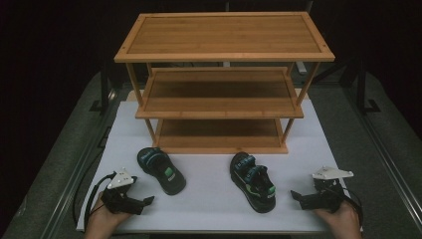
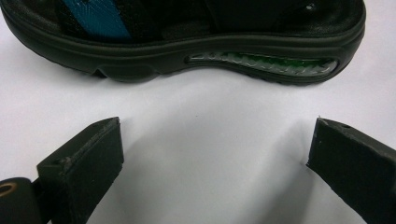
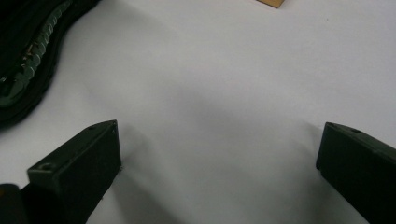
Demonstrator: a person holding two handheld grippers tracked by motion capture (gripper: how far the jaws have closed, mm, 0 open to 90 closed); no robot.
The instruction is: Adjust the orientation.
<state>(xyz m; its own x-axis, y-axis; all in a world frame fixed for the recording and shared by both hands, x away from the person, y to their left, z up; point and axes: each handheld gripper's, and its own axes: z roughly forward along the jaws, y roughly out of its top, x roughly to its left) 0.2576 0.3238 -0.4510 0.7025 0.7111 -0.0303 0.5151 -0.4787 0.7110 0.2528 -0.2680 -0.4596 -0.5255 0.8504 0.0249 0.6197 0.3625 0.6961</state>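
Left sandal: black strapped sports sandal with blue strap and green heel patch (image 1: 161,170), lower left of centre in the high view, on the white table mat (image 1: 214,209), just ahead of the left gripper (image 1: 144,203).
Right sandal: matching black strapped sandal with bright green trim (image 1: 253,181), lower right of centre, well apart from the first and near the right gripper (image 1: 297,197).
Left gripper state: jaws spread wide, holding nothing; in the left gripper view the left sandal's sole (image 2: 187,51) lies across the top of the frame, just beyond the jaw tips.
Right gripper state: jaws wide apart and empty; the right sandal's edge (image 3: 28,70) sits at the upper left of the right gripper view, off to the side of the jaws.
Handling: probably light; rubbery sole likely firm but slightly yielding, straps soft and floppy.
Where to hold: likely across the thick sole side walls at midfoot, not by a strap.
Look: moulded black sole with a clear green cushion window in the side wall.
Wooden rack: three-tier bamboo shoe shelf (image 1: 224,55), upper centre, all tiers bare.
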